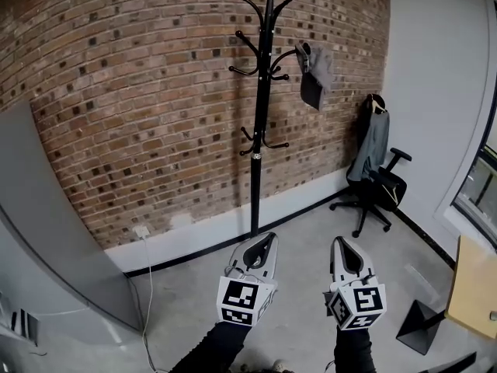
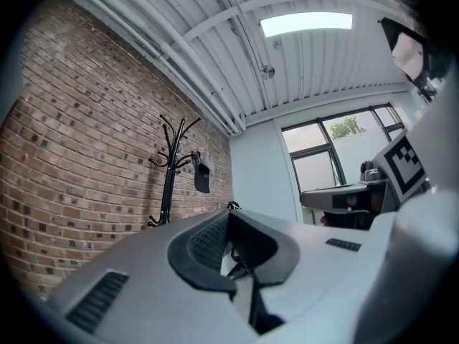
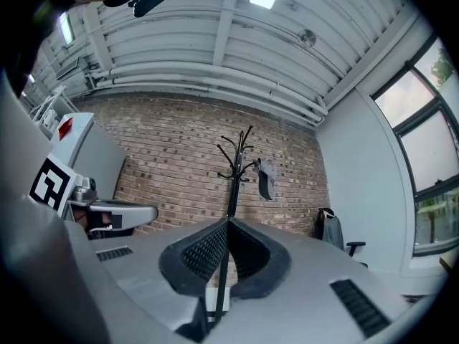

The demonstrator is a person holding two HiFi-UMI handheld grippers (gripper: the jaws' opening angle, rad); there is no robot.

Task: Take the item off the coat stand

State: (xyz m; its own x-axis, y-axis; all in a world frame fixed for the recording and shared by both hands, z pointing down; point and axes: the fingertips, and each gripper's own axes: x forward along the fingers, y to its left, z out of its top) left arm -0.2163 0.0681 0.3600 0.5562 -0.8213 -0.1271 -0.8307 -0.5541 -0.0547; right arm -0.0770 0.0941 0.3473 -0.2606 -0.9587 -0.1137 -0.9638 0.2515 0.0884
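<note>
Two grippers show at the bottom of the head view, side by side and apart. The left gripper (image 1: 269,238) is clenched, its jaw tips meeting with nothing between them. The right gripper (image 1: 338,242) is clenched the same way, and it too is empty. One black coat stand (image 1: 260,130) rises well ahead of both, nearly in line with the left gripper's tips and a little left of the right gripper's line. It stands upright on the floor (image 1: 311,216) against the brick wall (image 1: 140,92) and carries three tiers of curved hooks. Exactly one grey item (image 1: 314,74) hangs on it, from an upper hook on the side nearer the right gripper. It sits high above and far ahead of both grippers, out of touch with either. Its long axis runs roughly up and down with a slight tilt: the top is caught on the hook, and the darker lower end points down towards the floor. In the right gripper view the item appears just right of the stand's pole, above the closed jaw tips. In the left gripper view the stand and item appear small, far off to the left of that gripper's tips. Further right of the right gripper stands one office chair (image 1: 380,189) with one grey jacket (image 1: 373,142) draped over its back. The corner of one wooden desk (image 1: 474,290) lies at the far right.
</note>
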